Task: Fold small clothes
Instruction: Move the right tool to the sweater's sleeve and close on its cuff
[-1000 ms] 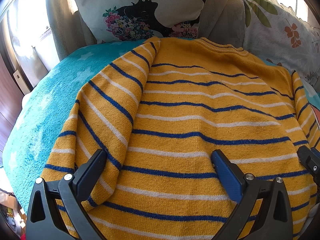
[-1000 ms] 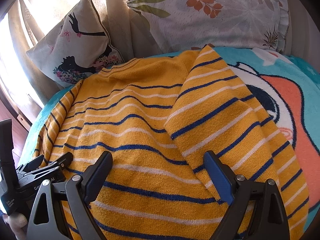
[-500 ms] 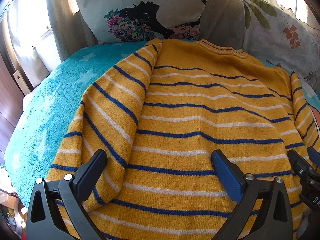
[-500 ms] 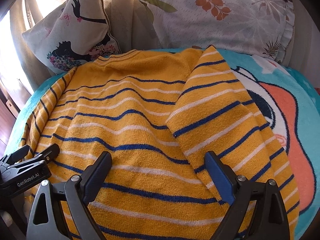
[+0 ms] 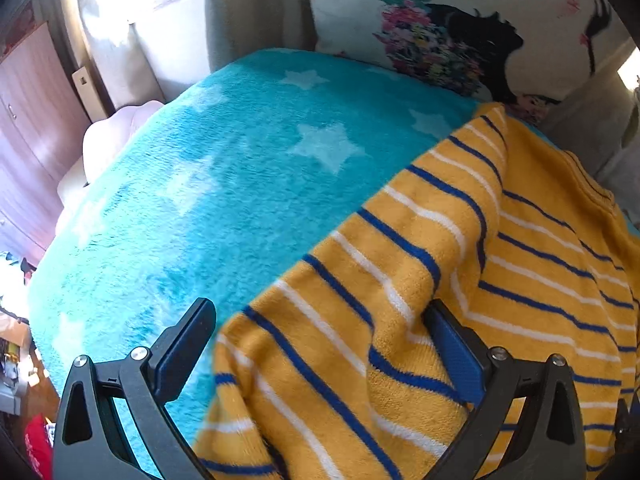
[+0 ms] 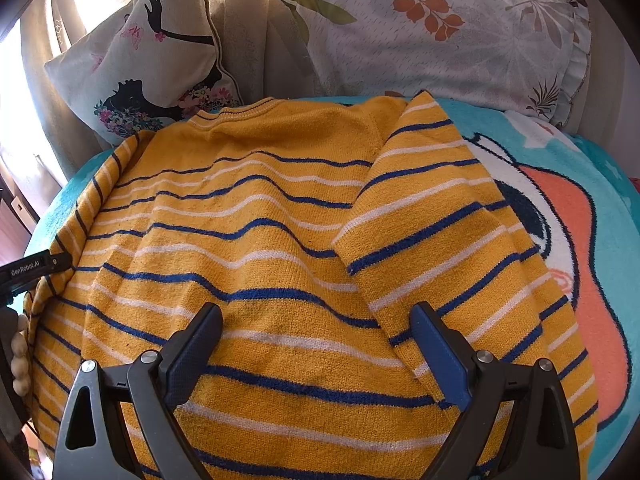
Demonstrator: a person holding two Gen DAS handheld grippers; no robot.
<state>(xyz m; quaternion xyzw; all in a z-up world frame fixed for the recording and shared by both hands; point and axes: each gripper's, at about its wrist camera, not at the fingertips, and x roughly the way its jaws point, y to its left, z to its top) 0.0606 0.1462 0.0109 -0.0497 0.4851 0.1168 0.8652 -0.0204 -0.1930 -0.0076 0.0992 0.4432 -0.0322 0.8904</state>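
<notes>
Left wrist view: left tool [image 5: 320, 356] spread around sweater [image 5: 400, 300] sleeve; right tool [image 6: 316, 344] spread above sweater body.

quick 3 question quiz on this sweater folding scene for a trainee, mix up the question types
1. True or false: the left gripper is shut.
2. Multiple choice: the striped sweater lies on A) a wooden table B) a turquoise blanket C) a tiled floor.
3. Fill in: the sleeve on the right side is folded ____ the sweater's body.

Key
1. False: its jaws are wide apart, with the left sleeve between them.
2. B
3. over; the right gripper hovers open above it.
</notes>
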